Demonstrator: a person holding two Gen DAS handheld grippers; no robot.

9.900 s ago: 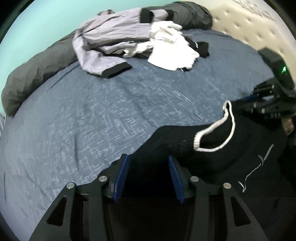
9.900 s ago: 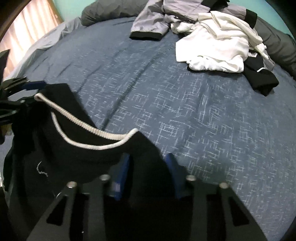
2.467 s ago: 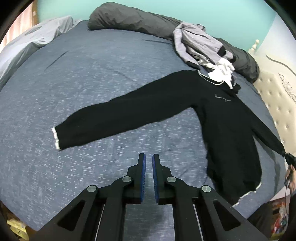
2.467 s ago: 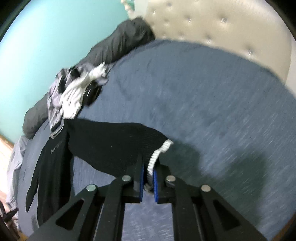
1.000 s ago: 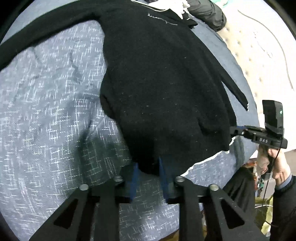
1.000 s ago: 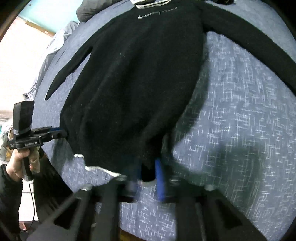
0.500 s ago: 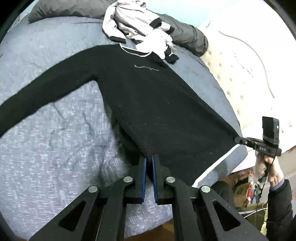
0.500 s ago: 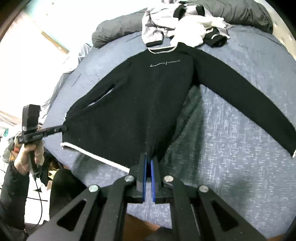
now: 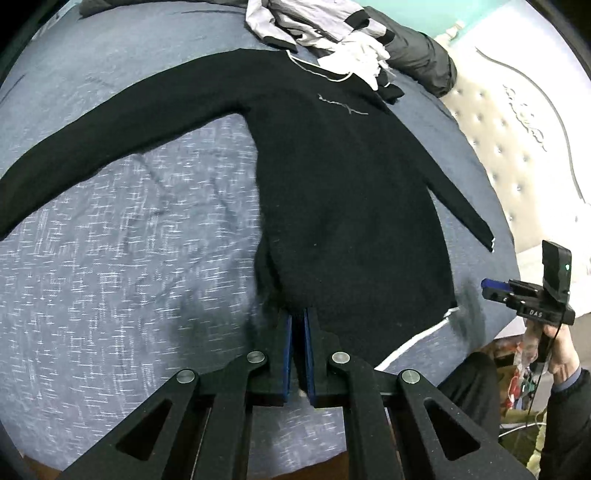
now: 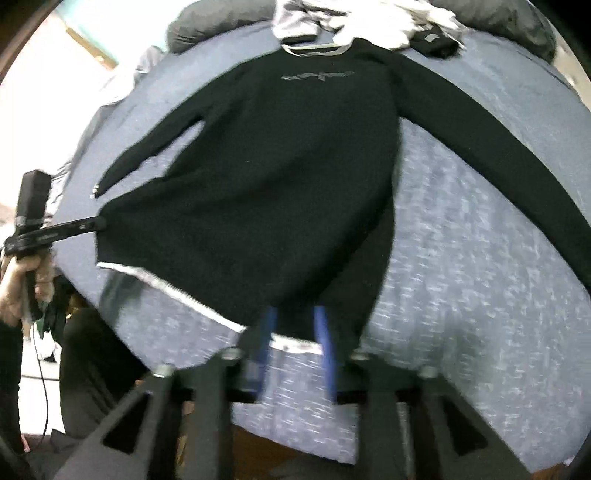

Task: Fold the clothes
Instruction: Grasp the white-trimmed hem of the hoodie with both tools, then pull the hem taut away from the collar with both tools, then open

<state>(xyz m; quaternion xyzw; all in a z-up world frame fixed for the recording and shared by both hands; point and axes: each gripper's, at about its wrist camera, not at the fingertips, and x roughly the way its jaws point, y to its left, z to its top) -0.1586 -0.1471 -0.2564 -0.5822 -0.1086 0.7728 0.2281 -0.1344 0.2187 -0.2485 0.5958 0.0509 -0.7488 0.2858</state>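
Observation:
A black sweater (image 9: pixel 351 184) with a white-trimmed hem lies spread face up on the blue bedsheet (image 9: pixel 110 258), sleeves out to both sides. My left gripper (image 9: pixel 297 325) is shut on the hem's left corner, and the right wrist view shows it (image 10: pixel 99 221) pinching that corner. My right gripper (image 10: pixel 295 328) hangs over the hem's other end with its jaws opening. The sweater (image 10: pixel 277 166) lies between the blue pads, which do not press on it. In the left wrist view the right gripper (image 9: pixel 491 286) stands apart from the hem.
A pile of grey and white clothes (image 9: pixel 332 33) lies by the sweater's collar, with a dark bolster (image 9: pixel 421 55) behind it. A tufted headboard (image 9: pixel 517 129) runs along the right. The bed's near edge lies just under both grippers. A hand (image 9: pixel 554 350) holds the right gripper.
The right gripper's jaws, shut on the hem half a second ago, have parted and let it go. The left gripper still pinches its corner. The sweater now lies stretched out flat.

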